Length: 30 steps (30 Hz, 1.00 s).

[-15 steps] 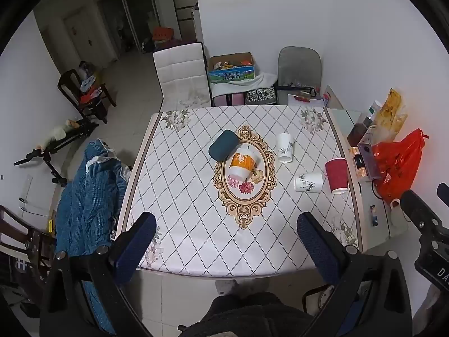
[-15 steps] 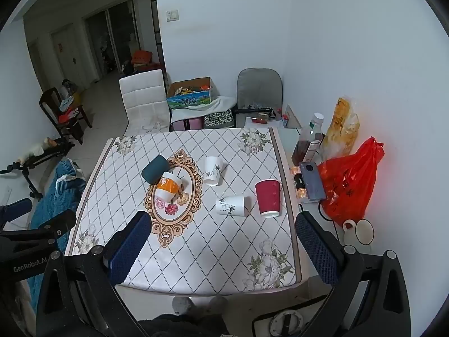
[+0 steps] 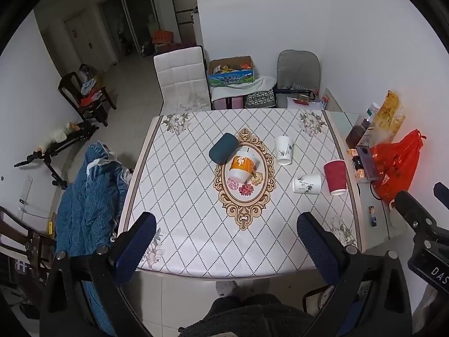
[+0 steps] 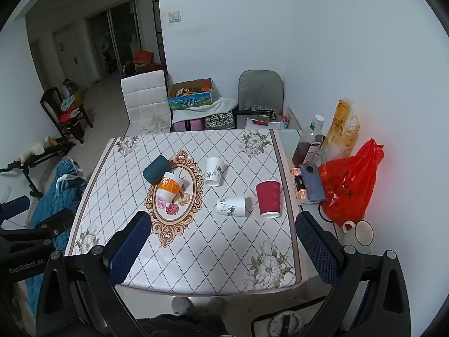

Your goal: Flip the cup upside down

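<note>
Nothing flipped yet: both grippers hovered high above the table (image 3: 196, 241).
Left gripper (image 3: 224, 241) and right gripper (image 4: 221, 241) stood wide apart, empty; the red cup (image 4: 268, 198) sat well off, untouched.

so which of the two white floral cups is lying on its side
The white floral cup just left of the red cup lies on its side, with its mouth toward the red cup. The other white floral cup, farther back, stands on the table.

Red cup (image 4: 268, 198), teal cup (image 4: 156, 169), white diamond-patterned tablecloth (image 4: 224, 252).
</note>
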Available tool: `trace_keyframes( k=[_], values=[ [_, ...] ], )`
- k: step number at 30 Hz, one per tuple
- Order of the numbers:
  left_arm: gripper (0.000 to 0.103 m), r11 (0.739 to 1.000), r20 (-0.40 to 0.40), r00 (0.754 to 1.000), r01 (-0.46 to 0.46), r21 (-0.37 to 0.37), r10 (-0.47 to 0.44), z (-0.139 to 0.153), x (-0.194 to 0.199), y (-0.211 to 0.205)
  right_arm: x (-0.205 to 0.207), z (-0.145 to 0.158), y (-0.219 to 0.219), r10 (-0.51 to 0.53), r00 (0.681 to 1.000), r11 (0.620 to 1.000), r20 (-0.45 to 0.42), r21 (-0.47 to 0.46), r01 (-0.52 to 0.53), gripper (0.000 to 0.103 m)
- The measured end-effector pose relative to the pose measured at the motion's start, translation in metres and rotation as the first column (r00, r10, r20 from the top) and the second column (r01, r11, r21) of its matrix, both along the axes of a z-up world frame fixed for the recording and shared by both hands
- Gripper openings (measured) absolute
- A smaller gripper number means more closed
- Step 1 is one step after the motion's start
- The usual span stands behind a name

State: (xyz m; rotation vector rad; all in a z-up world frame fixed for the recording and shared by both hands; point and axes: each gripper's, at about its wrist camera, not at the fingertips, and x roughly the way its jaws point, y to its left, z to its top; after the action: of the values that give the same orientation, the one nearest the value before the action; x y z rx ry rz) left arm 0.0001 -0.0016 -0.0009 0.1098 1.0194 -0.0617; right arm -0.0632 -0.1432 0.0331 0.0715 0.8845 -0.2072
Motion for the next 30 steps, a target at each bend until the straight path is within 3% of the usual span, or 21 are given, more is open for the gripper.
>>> trace_keyframes(
  k=[6,28,30],
  values=[
    [0.103,1.0,0.007,1.0,0.001,-0.002,-0.001,0.019,0.004,0.002,0.001,-0.001,0.002,0.005,1.0,1.0,0.0,-0.001,-0.005,0.103],
    [0.103,1.0,0.028,1.0,0.002,-0.01,-0.002,0.025,-0.003,0.005,0.001,0.006,0.003,0.004,1.0,1.0,0.012,-0.001,-0.004,0.103],
    [0.103,1.0,0.029,1.0,0.003,-0.009,-0.003,0.025,-0.003,0.006,-0.002,0.02,0.003,0.009,1.0,1.0,0.014,-0.001,-0.009,0.103]
  ],
)
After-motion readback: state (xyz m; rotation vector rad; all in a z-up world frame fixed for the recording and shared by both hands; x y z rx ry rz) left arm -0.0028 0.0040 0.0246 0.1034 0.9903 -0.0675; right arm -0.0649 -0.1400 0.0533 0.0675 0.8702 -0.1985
